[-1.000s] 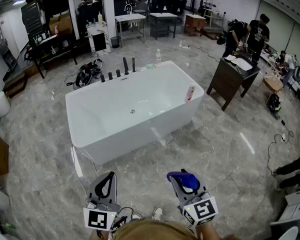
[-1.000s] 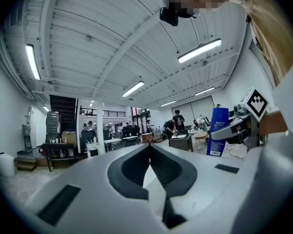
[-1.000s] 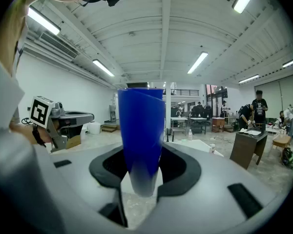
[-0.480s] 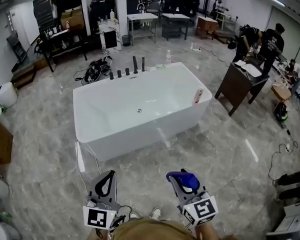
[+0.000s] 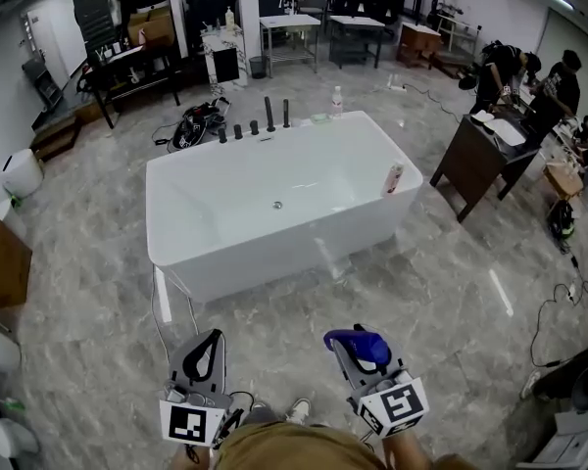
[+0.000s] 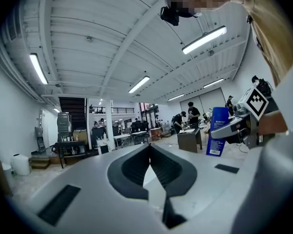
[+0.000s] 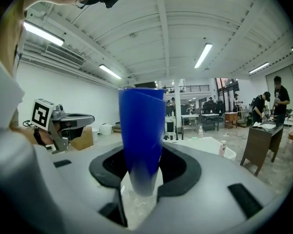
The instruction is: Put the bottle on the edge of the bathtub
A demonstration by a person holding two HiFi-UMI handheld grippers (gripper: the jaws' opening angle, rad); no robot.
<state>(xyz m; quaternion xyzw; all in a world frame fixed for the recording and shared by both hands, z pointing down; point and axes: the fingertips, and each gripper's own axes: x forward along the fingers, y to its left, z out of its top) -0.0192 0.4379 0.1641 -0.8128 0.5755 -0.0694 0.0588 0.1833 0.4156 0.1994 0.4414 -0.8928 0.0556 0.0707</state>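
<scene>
A white bathtub stands in the middle of the grey marble floor, some way ahead of both grippers; its far end shows small in the right gripper view. My right gripper is shut on a blue bottle, which stands upright between its jaws and also shows in the left gripper view. My left gripper is held level beside it, shut with nothing in it. A pink-and-white bottle stands on the tub's right rim.
Black taps line the tub's far rim, with a clear bottle behind. A dark wooden desk with people stands at the right. A black bag and cables lie at the back left, a cardboard box at the far left.
The view has shifted forward and left, so the bathtub sits a little closer and further right. Both grippers keep their places, the blue bottle still held.
</scene>
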